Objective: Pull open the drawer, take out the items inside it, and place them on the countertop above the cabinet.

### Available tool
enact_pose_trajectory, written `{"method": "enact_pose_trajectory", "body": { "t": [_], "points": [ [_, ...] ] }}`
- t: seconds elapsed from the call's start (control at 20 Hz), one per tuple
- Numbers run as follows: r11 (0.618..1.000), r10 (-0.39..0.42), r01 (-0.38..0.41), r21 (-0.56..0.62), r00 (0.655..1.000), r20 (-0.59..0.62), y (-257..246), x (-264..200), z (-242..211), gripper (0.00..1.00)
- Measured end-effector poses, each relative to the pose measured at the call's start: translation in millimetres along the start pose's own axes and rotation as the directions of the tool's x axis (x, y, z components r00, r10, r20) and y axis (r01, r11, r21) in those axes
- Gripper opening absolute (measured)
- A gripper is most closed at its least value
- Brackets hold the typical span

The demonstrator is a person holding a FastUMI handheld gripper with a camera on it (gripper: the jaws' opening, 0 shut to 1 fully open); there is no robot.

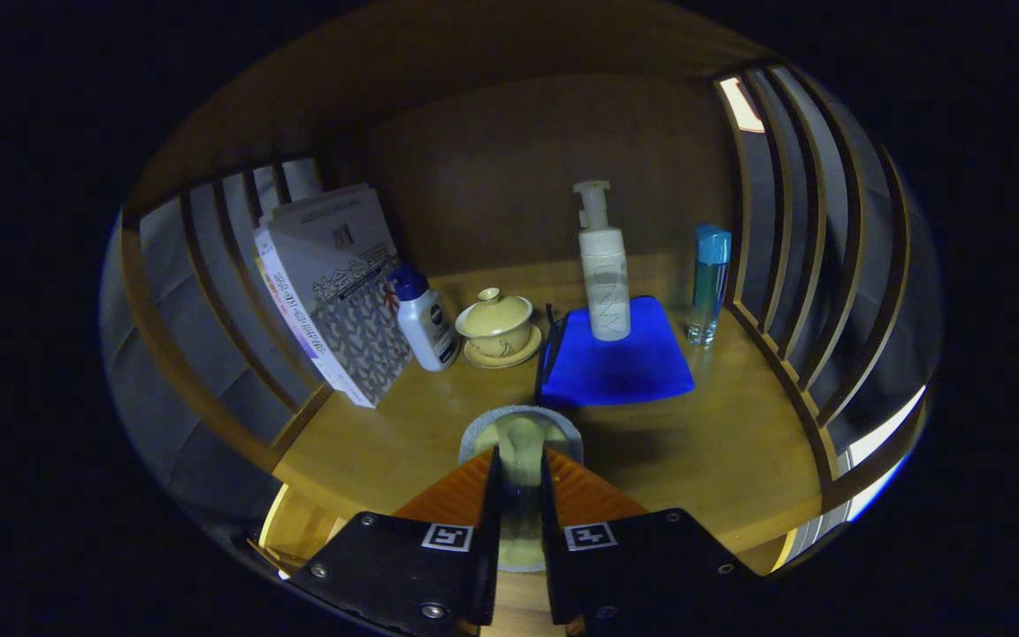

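Gripper view looks along the tongs [520,482] over a wooden desk [722,451] with slatted rails on the left and right and a solid back panel. The tongs are pinched on a pale, clear-looking bottle [520,442], one finger pressing each side. The bottle's long axis runs straight away from the camera, along the fingers, its far end pointing toward the back panel; that end shows a rounded, greyish rim just beyond the fingertips. It is low over the near middle of the desk; whether it touches the wood I cannot tell.

Just beyond it lies a blue cloth [620,367], flat on the desk, with a white pump bottle [604,274] standing upright on its far part. Right of the cloth, near the right rail, a slim blue bottle [709,283] stands upright. Left of the cloth sits a lidded yellow cup [497,326] on a saucer, and just beside that, further left, a white bottle with a blue cap [424,318], tilted slightly left. At the far left, books [333,292] lean against the left rail.
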State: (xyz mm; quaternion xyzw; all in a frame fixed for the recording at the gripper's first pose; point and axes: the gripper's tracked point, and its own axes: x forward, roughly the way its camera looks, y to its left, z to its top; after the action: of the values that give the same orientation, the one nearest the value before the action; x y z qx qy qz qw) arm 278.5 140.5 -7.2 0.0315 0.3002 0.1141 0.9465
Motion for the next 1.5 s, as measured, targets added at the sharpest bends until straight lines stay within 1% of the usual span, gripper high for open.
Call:
{"method": "enact_pose_trajectory", "body": {
  "t": [0.05,0.2,0.3,0.45,0.6,0.7,0.9,1.0,1.15,1.2,1.25,1.35,1.5],
  "points": [
    [1.0,-0.002,0.002,0.0,1.0,0.013,-2,-4,1,0.28],
    [1.0,0.002,-0.001,-0.011,0.996,0.091,-6,-15,9,0.69],
    [1.0,0.009,-0.007,-0.014,0.985,0.173,-12,-37,18,0.97],
    [0.999,0.027,-0.015,-0.041,0.95,0.31,-16,-83,31,0.95],
    [0.997,0.031,0.001,-0.075,0.909,0.416,-17,-128,37,0.95],
    [0.997,0.022,0.015,-0.075,0.883,0.47,-19,-157,36,0.95],
    [0.995,-0.029,0.078,-0.064,0.83,0.558,-23,-202,9,0.95],
    [0.994,-0.042,0.093,-0.055,0.802,0.596,-20,-219,-9,0.95],
    [0.991,-0.074,0.129,-0.034,0.742,0.666,-19,-241,-29,0.95],
    [0.99,-0.078,0.135,-0.032,0.731,0.678,-15,-246,-37,0.95],
    [0.991,-0.071,0.132,-0.039,0.729,0.681,-7,-251,-46,0.95],
    [0.99,-0.052,0.129,-0.065,0.739,0.672,4,-256,-63,0.95],
    [0.987,-0.038,0.135,-0.093,0.74,0.672,13,-268,-82,0.95]
  ]
}}
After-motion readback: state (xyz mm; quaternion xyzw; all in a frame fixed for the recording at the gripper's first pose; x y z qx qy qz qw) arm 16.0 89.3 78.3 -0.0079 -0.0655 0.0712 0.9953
